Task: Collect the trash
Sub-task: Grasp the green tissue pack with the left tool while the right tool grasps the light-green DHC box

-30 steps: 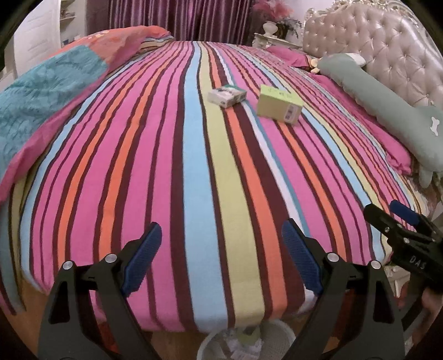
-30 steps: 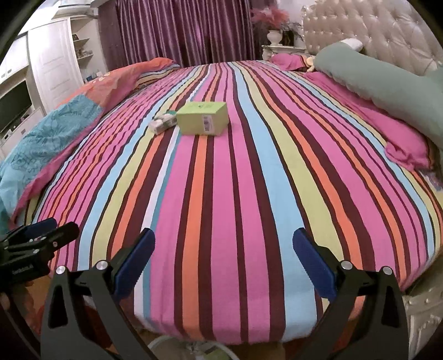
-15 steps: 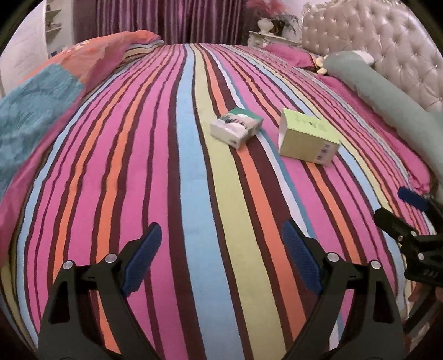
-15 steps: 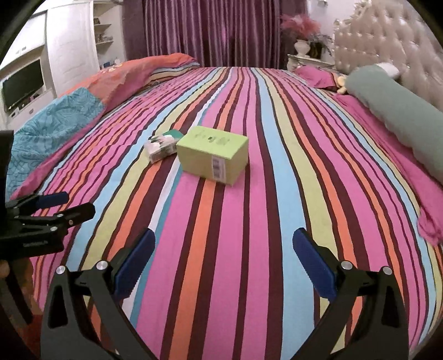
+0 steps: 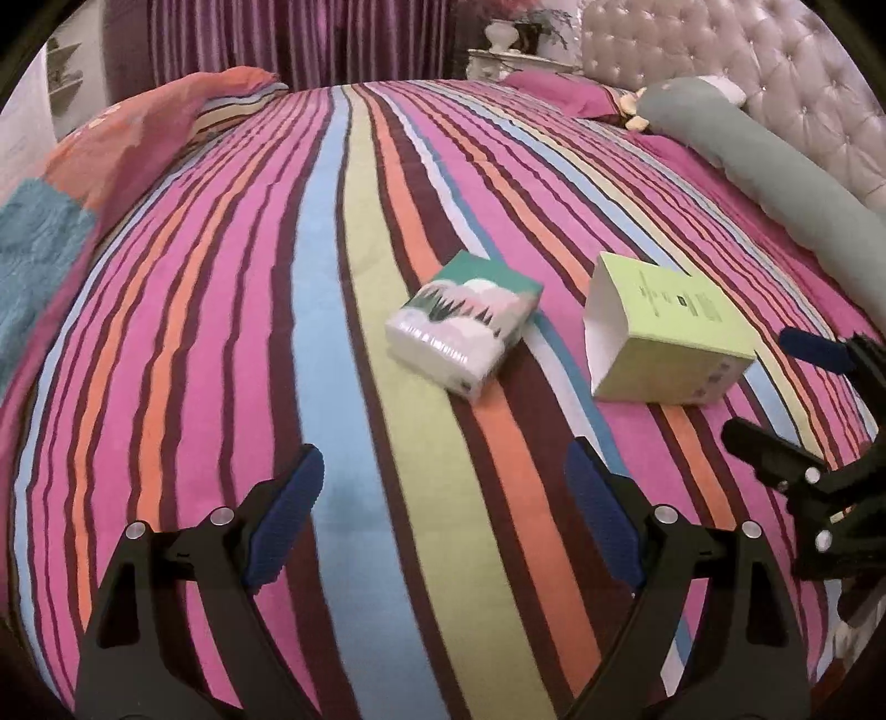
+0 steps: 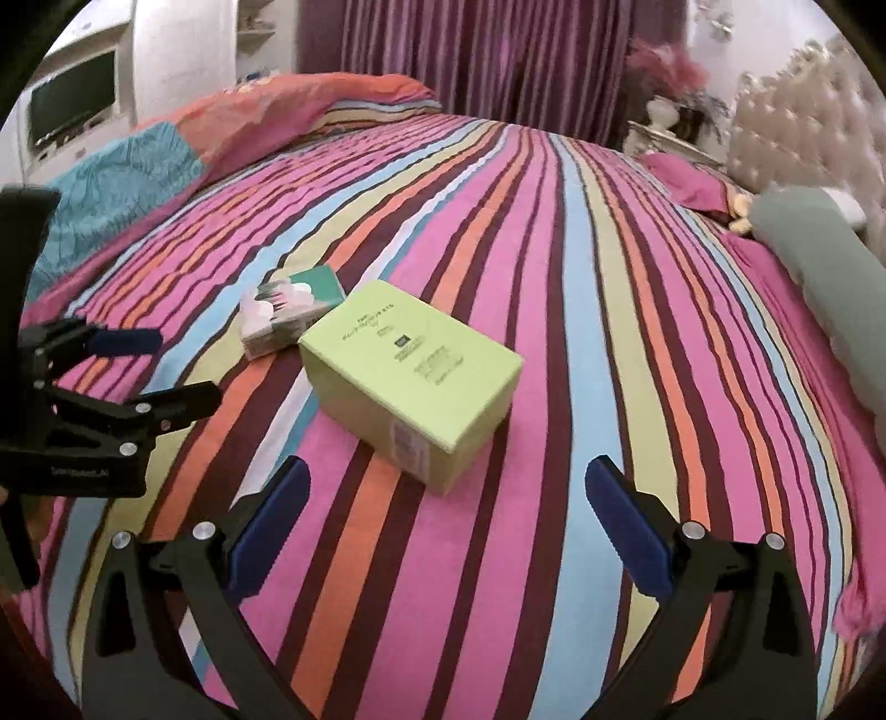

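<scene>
A small tissue pack (image 5: 465, 327) with a green and white print lies on the striped bedspread (image 5: 277, 332). A light green carton (image 5: 664, 338), open at one end, lies just right of it. My left gripper (image 5: 443, 520) is open and empty, a short way in front of the tissue pack. My right gripper (image 6: 443, 520) is open and empty, close in front of the green carton (image 6: 415, 376), with the tissue pack (image 6: 288, 315) behind it to the left. Each gripper shows at the edge of the other's view.
A long grey-green bolster (image 5: 803, 188) lies along the tufted headboard (image 5: 775, 72) at the right. A folded orange and teal quilt (image 6: 183, 149) lies at the bed's left side. Purple curtains (image 6: 470, 50) and a nightstand (image 6: 670, 133) stand behind.
Both grippers have moved forward over the bed, from its foot edge toward the two items, which now look much larger and closer. Both jaws stayed open.
</scene>
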The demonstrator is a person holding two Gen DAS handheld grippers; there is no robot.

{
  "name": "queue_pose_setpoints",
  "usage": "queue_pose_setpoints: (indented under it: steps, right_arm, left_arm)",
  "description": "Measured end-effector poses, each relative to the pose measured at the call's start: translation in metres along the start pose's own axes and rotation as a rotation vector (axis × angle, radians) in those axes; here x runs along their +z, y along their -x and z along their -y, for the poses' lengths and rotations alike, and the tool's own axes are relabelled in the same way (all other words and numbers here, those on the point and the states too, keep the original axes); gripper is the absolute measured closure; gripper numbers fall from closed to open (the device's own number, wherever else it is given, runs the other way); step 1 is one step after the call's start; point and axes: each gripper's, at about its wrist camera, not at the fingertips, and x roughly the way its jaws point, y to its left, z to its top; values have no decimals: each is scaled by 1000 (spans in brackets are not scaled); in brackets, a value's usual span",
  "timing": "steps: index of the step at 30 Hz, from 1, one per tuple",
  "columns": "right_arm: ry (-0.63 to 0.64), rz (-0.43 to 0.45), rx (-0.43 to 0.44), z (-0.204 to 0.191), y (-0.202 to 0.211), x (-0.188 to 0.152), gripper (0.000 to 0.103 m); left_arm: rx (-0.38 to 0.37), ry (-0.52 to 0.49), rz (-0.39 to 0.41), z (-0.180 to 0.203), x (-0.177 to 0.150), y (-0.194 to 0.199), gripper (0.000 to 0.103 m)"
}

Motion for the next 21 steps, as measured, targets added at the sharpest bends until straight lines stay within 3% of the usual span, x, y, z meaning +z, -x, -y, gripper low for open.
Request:
queue_pose_setpoints:
  steps: [11, 21]
  right_arm:
    - [39, -9, -7, 3, -28, 19, 8]
    - [30, -22, 22, 7, -50, 37, 8]
  left_arm:
    - [11, -48, -25, 4, 30, -34, 17]
    - [27, -9, -62, -2, 55, -64, 17]
